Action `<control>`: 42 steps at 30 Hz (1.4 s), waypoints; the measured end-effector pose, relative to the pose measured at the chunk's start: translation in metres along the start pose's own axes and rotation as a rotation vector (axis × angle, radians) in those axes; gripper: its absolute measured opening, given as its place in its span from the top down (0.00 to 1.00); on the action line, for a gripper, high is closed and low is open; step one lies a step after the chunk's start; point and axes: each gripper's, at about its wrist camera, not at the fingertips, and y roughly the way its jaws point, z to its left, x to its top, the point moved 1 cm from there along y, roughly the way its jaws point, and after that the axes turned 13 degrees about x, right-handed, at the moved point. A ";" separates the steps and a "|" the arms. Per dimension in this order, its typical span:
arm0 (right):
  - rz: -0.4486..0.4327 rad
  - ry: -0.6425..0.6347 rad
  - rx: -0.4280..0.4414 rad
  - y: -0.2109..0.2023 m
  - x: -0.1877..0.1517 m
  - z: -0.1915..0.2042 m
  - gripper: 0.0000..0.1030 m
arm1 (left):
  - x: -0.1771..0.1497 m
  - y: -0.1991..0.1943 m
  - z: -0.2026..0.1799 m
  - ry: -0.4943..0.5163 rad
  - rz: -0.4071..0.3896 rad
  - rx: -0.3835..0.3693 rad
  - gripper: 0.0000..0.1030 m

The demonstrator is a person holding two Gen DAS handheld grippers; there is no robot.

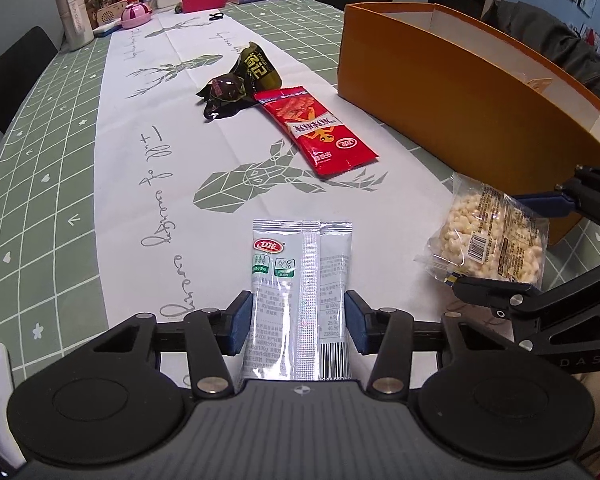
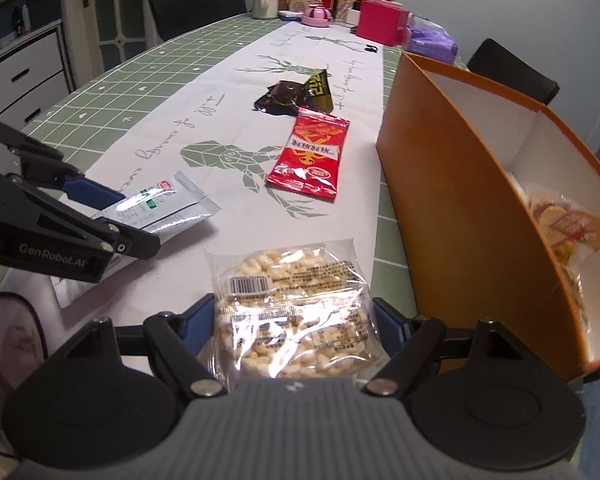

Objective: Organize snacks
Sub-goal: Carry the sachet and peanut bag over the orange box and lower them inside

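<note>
Blue-padded fingers of the left gripper (image 1: 299,322) clamp a silver snack packet (image 1: 300,280) above the table (image 1: 52,160). Beside it, the right gripper (image 2: 296,334) pinches a clear rice-puff bag (image 2: 296,304) next to the orange box (image 2: 472,216), while a red packet (image 1: 316,128) lies farther off.

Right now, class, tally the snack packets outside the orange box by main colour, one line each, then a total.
Silver packet, between the left gripper fingers: 1
Clear rice-puff packet, between the right gripper fingers: 1
Red packet: 1
Dark packets: 2
Total: 5
</note>
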 end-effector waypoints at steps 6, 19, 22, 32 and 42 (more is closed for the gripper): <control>0.056 -0.151 0.026 -0.022 0.012 0.008 0.24 | 0.017 -0.022 -0.005 0.071 0.032 0.003 0.46; 0.085 -0.252 0.073 -0.074 0.038 -0.017 0.24 | 0.072 -0.064 -0.038 0.291 0.037 0.001 0.46; 0.079 -0.235 0.081 -0.086 0.046 -0.030 0.24 | 0.090 -0.074 -0.048 0.337 0.021 -0.005 0.46; 0.002 -0.167 -0.041 -0.116 0.071 -0.095 0.24 | 0.161 -0.091 -0.098 0.442 -0.141 0.020 0.46; 0.158 -0.036 -0.047 -0.084 0.061 -0.164 0.23 | 0.202 -0.036 -0.158 0.540 -0.070 -0.026 0.46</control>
